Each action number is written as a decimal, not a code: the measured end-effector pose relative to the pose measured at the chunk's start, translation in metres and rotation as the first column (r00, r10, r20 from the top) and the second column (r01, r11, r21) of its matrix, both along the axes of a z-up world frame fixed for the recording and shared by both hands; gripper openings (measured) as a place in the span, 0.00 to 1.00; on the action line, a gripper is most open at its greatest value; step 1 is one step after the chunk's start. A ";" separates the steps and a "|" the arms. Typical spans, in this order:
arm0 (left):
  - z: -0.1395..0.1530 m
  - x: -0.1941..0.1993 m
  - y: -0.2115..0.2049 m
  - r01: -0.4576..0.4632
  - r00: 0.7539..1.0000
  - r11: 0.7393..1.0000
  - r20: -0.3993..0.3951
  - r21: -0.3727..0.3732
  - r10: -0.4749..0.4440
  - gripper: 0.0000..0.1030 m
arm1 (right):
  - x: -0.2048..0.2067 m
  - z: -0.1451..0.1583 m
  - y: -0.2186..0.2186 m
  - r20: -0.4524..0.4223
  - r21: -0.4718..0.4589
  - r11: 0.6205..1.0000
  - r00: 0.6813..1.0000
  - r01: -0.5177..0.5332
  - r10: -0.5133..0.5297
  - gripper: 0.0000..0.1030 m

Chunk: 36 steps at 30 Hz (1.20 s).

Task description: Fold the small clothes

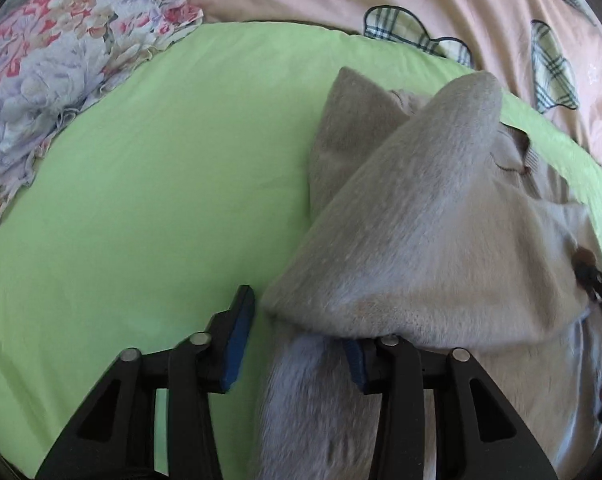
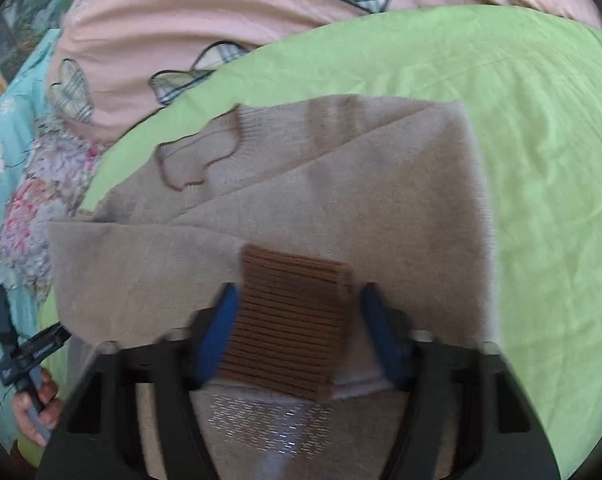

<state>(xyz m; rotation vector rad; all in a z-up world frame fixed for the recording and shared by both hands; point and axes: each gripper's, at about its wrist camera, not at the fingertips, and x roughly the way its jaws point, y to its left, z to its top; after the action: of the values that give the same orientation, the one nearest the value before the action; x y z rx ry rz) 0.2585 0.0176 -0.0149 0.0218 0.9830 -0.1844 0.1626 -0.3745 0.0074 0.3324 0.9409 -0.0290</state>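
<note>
A small beige knit sweater [image 2: 341,184] lies on a green sheet [image 2: 549,152], its sleeves folded over the body. Its neckline [image 2: 205,152] points to the far left. My right gripper [image 2: 295,312] is open, its blue pads either side of the brown ribbed cuff [image 2: 289,320] resting on the sweater. In the left wrist view the sweater [image 1: 429,216] is bunched up at the right. My left gripper [image 1: 301,340] is open; a fold of the sweater lies between its fingers and hides the right fingertip.
A pink quilt with plaid hearts [image 2: 205,12] lies beyond the green sheet [image 1: 141,184]. A floral pillow [image 1: 49,76] sits at the far left. The other gripper and the holding hand [image 2: 33,400] show at the lower left of the right wrist view.
</note>
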 end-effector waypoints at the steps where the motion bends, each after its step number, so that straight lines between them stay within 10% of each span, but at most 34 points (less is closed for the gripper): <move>1: 0.005 -0.001 0.002 -0.038 0.999 0.999 0.016 -0.005 0.038 0.21 | -0.001 0.002 0.002 0.009 0.010 1.000 1.000 -0.008 0.008 0.09; 8: 0.003 -0.024 -0.009 -0.050 0.997 0.999 0.063 0.011 0.049 0.24 | -0.051 0.059 -0.032 0.192 0.008 0.995 0.976 0.100 -0.099 0.09; 20: -0.006 -0.034 0.013 -0.086 0.995 0.995 0.047 -0.041 0.087 0.31 | -0.051 0.019 -0.050 -0.004 -0.101 0.988 0.993 0.114 -0.115 0.11; 25: -0.010 -0.038 0.023 -0.110 0.991 0.988 0.063 -0.109 0.117 0.35 | -0.073 0.062 -0.021 0.126 -0.262 0.942 0.976 0.208 -0.180 0.50; 30: -0.012 -0.038 0.028 -0.118 0.990 0.979 0.060 -0.168 0.130 0.37 | -0.036 0.085 0.041 0.166 -0.101 0.993 0.983 -0.063 0.080 0.66; 36: -0.015 -0.039 0.032 -0.118 0.988 0.970 0.076 -0.211 0.137 0.39 | 0.072 0.052 0.144 0.107 0.028 0.937 0.933 -0.347 0.343 0.67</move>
<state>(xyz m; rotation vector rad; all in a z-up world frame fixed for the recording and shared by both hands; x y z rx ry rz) 0.2191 0.0496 -0.0296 -0.2215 0.8687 -0.1650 0.2348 -0.2306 0.0595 0.2050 0.8895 0.3305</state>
